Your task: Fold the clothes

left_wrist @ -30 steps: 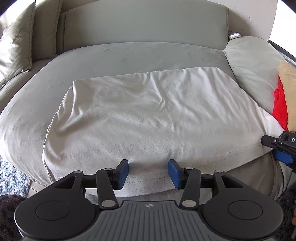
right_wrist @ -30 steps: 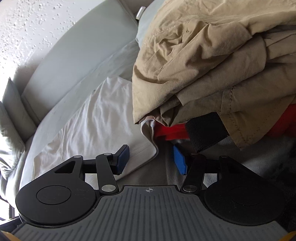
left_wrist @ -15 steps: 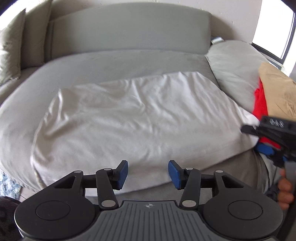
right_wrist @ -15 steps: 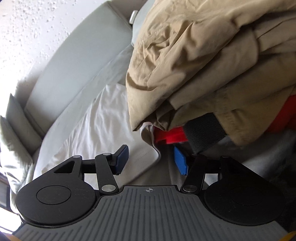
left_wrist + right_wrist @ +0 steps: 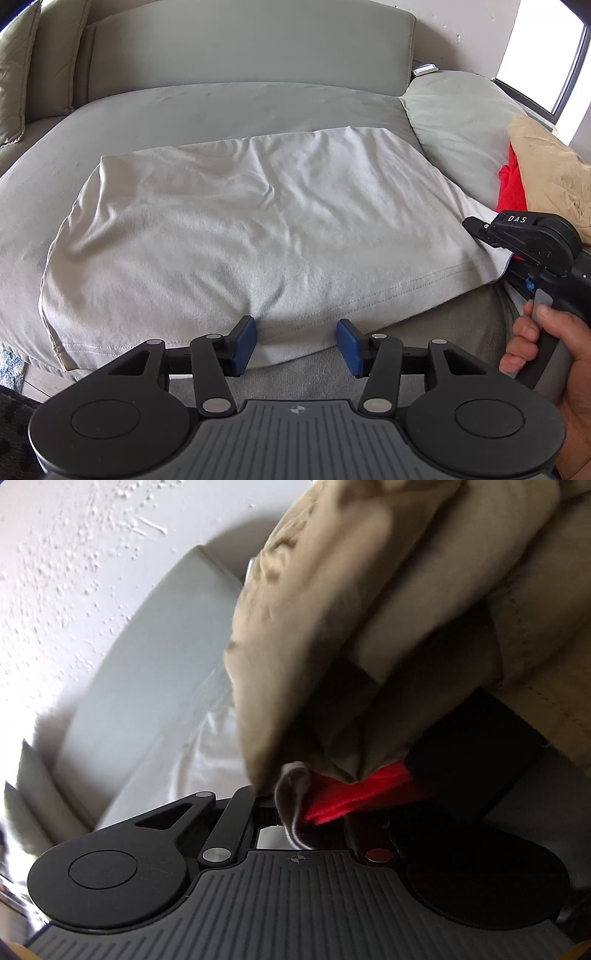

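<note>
A white shirt [image 5: 258,229] lies spread flat on the grey sofa seat [image 5: 221,107]. My left gripper [image 5: 295,341] is open and empty, its blue pads [image 5: 243,339] at the shirt's near hem. My right gripper [image 5: 517,243] is at the shirt's right corner in the left wrist view. In the right wrist view it [image 5: 295,812] is shut on a fold of the white shirt [image 5: 291,794], with the fingertips hidden by cloth.
A pile of clothes lies at the right: a tan garment [image 5: 369,609], a red one [image 5: 354,794] and a black piece [image 5: 480,746] under it. Grey cushions [image 5: 458,122] sit at the sofa's right and back left.
My right gripper has closed on the shirt's right corner and moved in under the tan pile. My left gripper stays open and has come back to the near hem.
</note>
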Motion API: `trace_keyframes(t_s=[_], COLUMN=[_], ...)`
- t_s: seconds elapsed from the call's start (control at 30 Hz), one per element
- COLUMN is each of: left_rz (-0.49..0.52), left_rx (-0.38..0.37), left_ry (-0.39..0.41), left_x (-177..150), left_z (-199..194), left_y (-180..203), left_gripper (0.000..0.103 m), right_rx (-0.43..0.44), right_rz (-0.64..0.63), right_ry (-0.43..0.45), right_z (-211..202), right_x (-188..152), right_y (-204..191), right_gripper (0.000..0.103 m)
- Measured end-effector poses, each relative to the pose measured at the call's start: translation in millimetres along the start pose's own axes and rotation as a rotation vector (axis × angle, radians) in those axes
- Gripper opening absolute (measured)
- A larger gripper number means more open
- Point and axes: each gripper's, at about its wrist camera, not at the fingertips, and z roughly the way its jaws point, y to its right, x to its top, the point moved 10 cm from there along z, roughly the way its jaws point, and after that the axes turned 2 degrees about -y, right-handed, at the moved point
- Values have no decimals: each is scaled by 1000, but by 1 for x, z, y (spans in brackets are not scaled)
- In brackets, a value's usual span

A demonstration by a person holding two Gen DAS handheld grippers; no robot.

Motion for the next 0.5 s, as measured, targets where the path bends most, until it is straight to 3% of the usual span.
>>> trace_keyframes(t_s=[0.13, 0.23, 0.37, 0.5], left_rz=[-28, -68, -180, -293], left_rx=[2, 37, 69, 105], left_ry=[25, 66, 99, 123], left_x=[6, 14, 15, 4], left_z=[-18, -38, -57, -72], left_y=[-14, -40, -88, -140], left_gripper=[46, 47, 47, 47], right_rx=[-4, -41, 28, 44], right_rz=[-18, -103, -162, -368], right_ry=[1, 12, -41, -9], right_z=[-5, -11, -9, -9], right_x=[-1, 0, -23, -46], right_y=[-13, -34, -76, -126], right_gripper=[5, 5, 3, 3])
